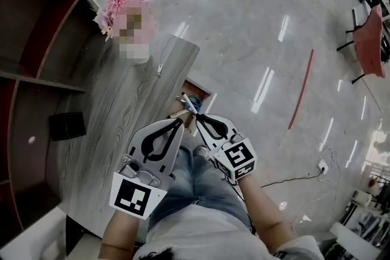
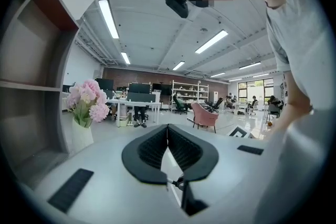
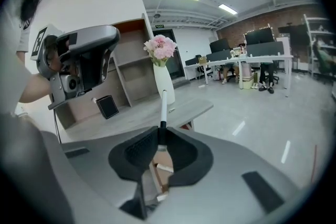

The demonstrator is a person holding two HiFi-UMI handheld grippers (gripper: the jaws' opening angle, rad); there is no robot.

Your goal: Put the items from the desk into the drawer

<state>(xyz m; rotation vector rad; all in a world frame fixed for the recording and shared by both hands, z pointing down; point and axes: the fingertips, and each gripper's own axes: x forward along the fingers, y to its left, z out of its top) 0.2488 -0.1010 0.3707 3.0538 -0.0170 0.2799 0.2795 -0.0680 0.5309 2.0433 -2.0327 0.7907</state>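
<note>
My right gripper [image 1: 197, 116] [image 3: 160, 134] is shut on a white pen with a dark grip [image 1: 188, 105] [image 3: 163, 106]. The pen sticks out past the jaw tips above the open wooden drawer [image 1: 200, 88] at the desk's right edge. My left gripper [image 1: 181, 122] [image 2: 167, 129] sits just left of it with its jaws closed together and nothing between them. A flat black square item [image 1: 67, 125] [image 3: 107, 106] lies on the grey wood desk [image 1: 116, 125] [image 3: 184, 110]. A small light item [image 1: 159, 69] lies near the desk's far end.
A white vase of pink flowers [image 1: 125, 9] [image 2: 85, 105] [image 3: 162, 78] stands at the desk's far end. A shelf unit [image 1: 30, 39] runs along the left. The person's legs in jeans [image 1: 195, 179] are below the grippers. Glossy floor lies to the right.
</note>
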